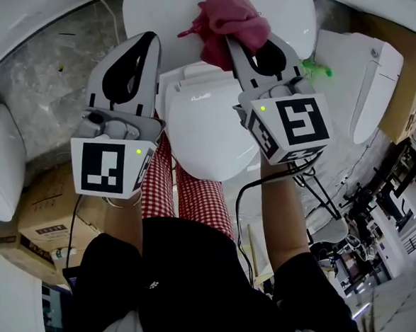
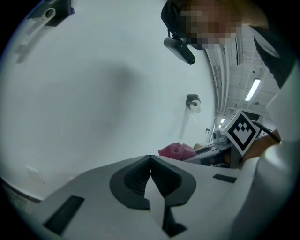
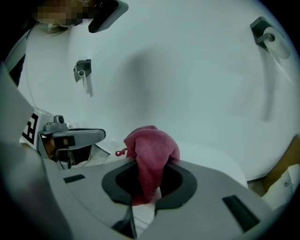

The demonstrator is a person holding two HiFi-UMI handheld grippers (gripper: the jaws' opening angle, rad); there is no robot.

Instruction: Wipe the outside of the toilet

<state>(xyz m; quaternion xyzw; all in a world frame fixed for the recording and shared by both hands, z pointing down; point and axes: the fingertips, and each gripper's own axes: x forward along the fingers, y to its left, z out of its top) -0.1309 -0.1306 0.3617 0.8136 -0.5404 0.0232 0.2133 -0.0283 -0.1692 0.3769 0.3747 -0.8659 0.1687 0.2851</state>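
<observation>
White toilet [image 1: 209, 130], its lid down, stands ahead of and below both tools, its bowl showing in the gap between them in the head view; its broad upper white surface [image 1: 162, 16] reaches the tips of both tools and fills the background of both gripper views. A second white toilet [image 1: 376, 79] stands on the outer side of the right tool, apart from it. A cardboard box [image 1: 44, 209] lies on the grey floor [image 1: 52, 73], below and outward of the left tool. The person's checked trouser legs [image 1: 196, 198] show beneath and between the two tools. Left tool [image 1: 147, 39] [image 2: 150, 159] is held up beside the right one; its jaws are pressed together with nothing between them, and its tip is close to the white surface, though contact cannot be confirmed. Right tool [image 1: 247, 42] [image 3: 143, 199] has its jaws clamped on the pink cloth [image 1: 229, 15] [image 3: 152, 150]. The cloth is bunched into a rounded wad that stands out beyond the tool's tip, a lower fold hanging down between the jaws, and it meets the upper white surface of the toilet directly ahead of that tool. In the left gripper view the same cloth [image 2: 177, 150] shows to the left tool's right. A small green object [image 1: 315, 68] lies just outward of the right tool; its nature cannot be told.
</observation>
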